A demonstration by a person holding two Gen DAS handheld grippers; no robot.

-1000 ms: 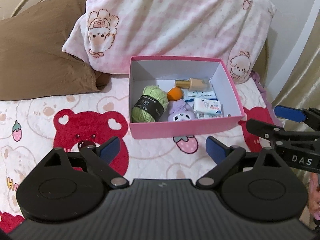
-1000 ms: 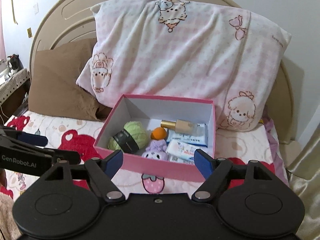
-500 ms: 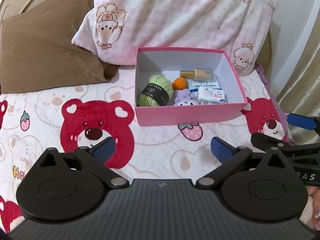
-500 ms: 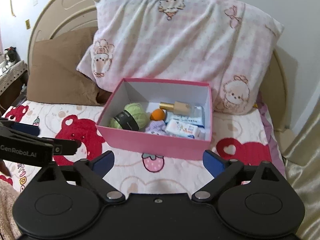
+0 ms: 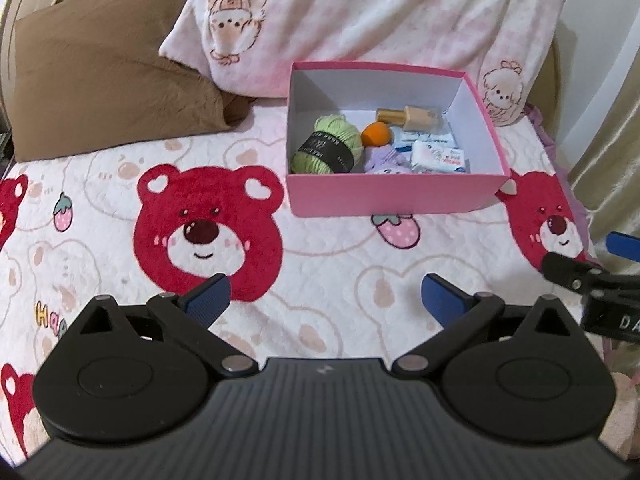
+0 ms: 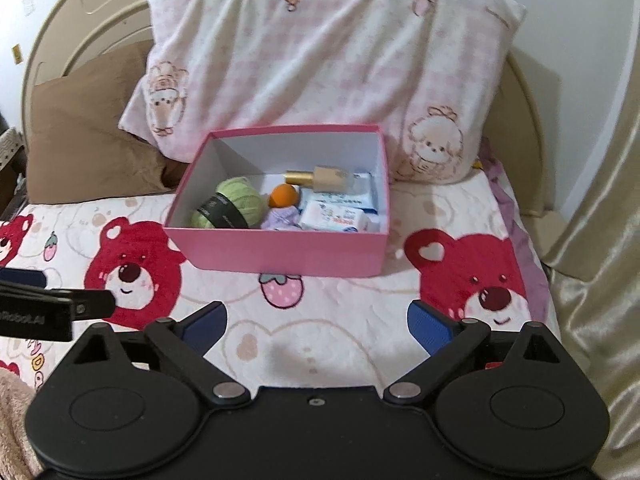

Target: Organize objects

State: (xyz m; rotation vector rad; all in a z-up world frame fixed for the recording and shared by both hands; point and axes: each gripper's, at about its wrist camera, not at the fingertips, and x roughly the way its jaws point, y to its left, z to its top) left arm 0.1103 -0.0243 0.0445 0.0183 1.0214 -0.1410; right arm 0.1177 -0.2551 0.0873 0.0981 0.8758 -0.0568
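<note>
A pink box [image 5: 384, 196] [image 6: 280, 252] stands on the bed near the pillows. Inside lie a green yarn ball [image 5: 326, 146] [image 6: 230, 206], an orange ball [image 5: 376, 134] [image 6: 282, 195], a gold-capped bottle [image 5: 408, 116] [image 6: 320, 176], tissue packs [image 5: 438, 156] [image 6: 336, 216] and a purple plush [image 5: 384, 162] [image 6: 280, 218]. My left gripper [image 5: 324, 300] is open and empty, well in front of the box. My right gripper [image 6: 316, 322] is open and empty, also in front of the box, and shows at the right edge of the left wrist view [image 5: 592, 272].
A pink plaid pillow [image 5: 380, 12] [image 6: 320, 52] and a brown pillow [image 5: 100, 72] [image 6: 88, 140] lean on the headboard behind the box. The bedspread [image 5: 200, 232] has red bear prints. A gold curtain [image 6: 600, 200] hangs past the bed's right edge.
Both grippers have pulled back from the box, which now looks smaller and farther away. Both stay open and empty.
</note>
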